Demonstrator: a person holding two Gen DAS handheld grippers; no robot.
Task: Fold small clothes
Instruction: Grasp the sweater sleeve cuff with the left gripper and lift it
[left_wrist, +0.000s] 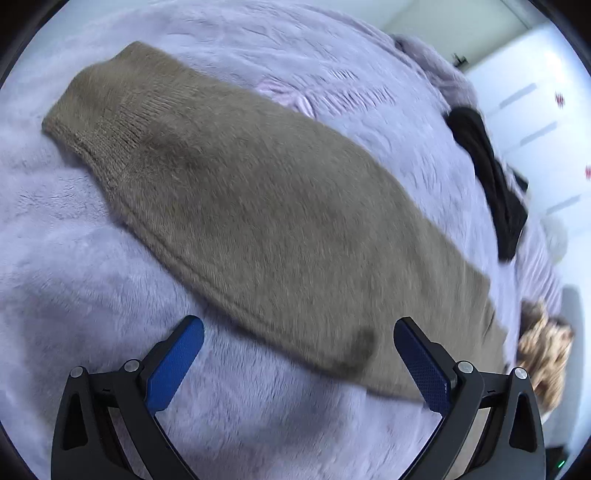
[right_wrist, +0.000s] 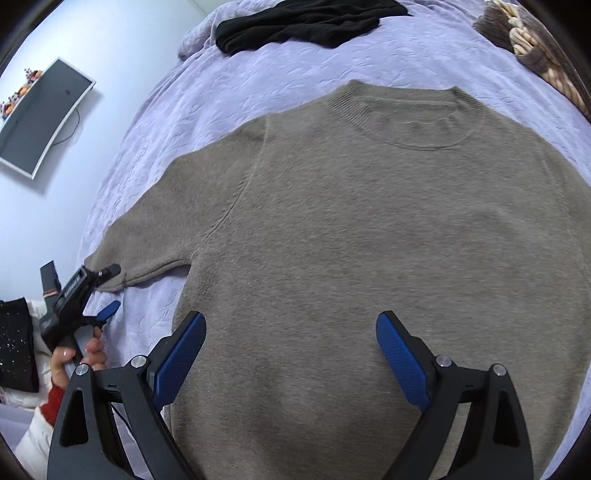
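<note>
Plainly, sweater (right_wrist: 369, 240): soft, fuzzy, light, limp.
Hold: sleeve (left_wrist: 258, 206) cuff (left_wrist: 88, 122) edge.
Left gripper (left_wrist: 299, 347): jaws apart, empty.
Right gripper (right_wrist: 291, 339): jaws apart, empty.

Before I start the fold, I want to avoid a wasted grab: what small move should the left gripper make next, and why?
Probably ease the left gripper forward and close on the sleeve. Its jaws stand open with the sleeve's edge just ahead, nothing held. The sweater lies flat on the lilac blanket with that sleeve spread outward, so it likely folds in first. The right gripper hovers open over the body.
</note>
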